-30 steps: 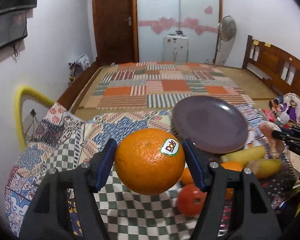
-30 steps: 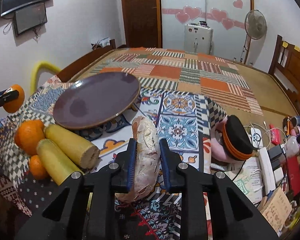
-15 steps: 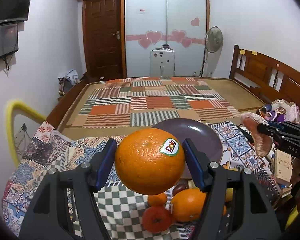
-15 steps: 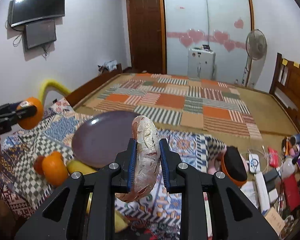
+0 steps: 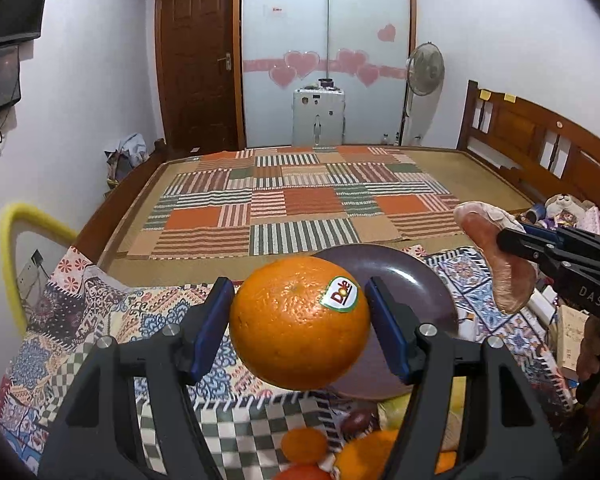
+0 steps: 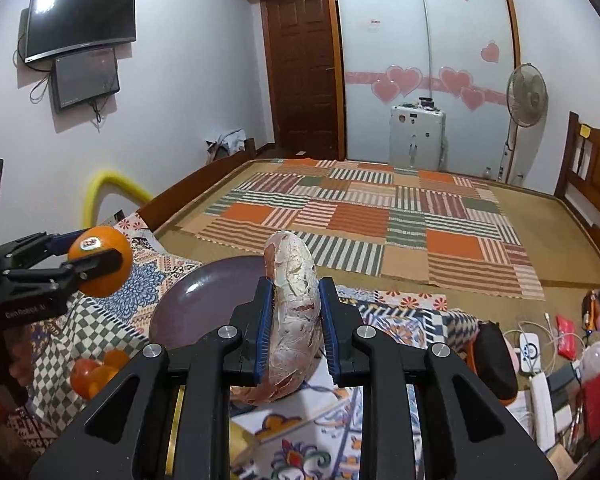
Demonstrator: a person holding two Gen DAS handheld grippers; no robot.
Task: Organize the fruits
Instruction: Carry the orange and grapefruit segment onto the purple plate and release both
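Your left gripper point(image 5: 300, 320) is clamped on the Dole-stickered orange point(image 5: 299, 322), holding it in the air just in front of the purple plate point(image 5: 416, 280). To its right, your right gripper point(image 6: 294, 334) grips the pinkish, mottled sweet potato point(image 6: 294, 320) upright, raised above the patterned cloth point(image 6: 400, 316) near the plate's right edge.

Plate point(image 5: 416, 280) behind fruit pile point(image 5: 340, 448) (on cloth point(image 5: 100, 320))

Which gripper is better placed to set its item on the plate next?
Probably left: the left gripper holds its orange directly before the plate; the right gripper looks offset.
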